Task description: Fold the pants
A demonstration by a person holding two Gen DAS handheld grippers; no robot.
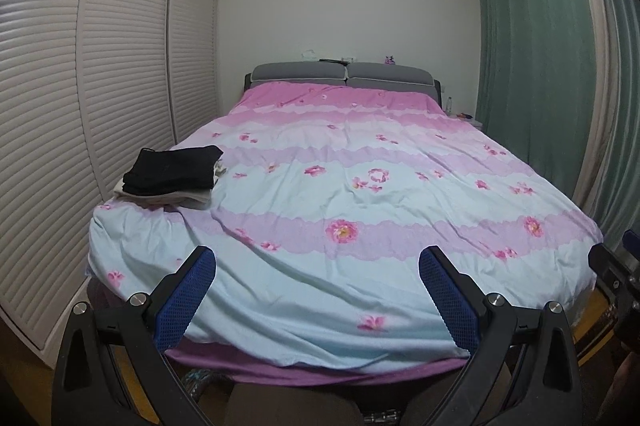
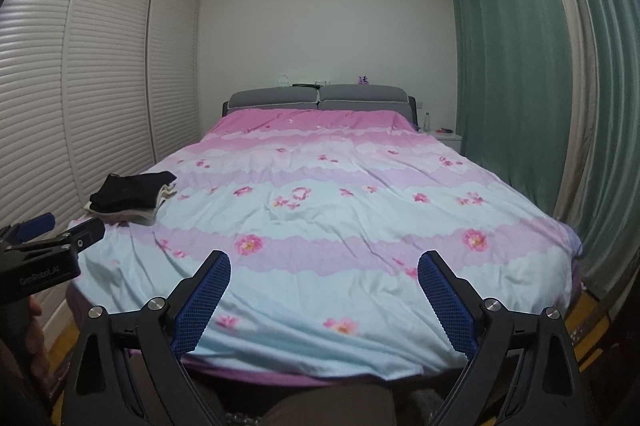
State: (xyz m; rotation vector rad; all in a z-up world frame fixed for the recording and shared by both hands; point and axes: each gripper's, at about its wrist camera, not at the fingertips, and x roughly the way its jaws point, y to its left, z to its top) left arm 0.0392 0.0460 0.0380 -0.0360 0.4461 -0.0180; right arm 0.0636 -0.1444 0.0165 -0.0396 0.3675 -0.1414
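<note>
One folded black pants [image 1: 172, 169] stack lies lengthwise toward the headboard [image 1: 344, 73].

Floral bed [image 1: 344, 161], louvred wardrobe [image 1: 120, 65], green curtains [image 1: 532, 45]

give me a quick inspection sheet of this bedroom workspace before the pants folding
surface: bed with floral duvet, spread fairly flat with light wrinkles, centre bare.
job's things: stack of folded clothes near the bed's left edge, black garment on top, pale ones beneath; no unfolded pants seen.
clutter: small items on the headboard ledge and nightstand, too small to identify.
grippers: left gripper and right gripper both open, fingers holding nothing, at the foot of the bed.
cables: nothing seen.
surroundings: louvred wardrobe doors on the left, green curtains on the right, white wall behind.
</note>
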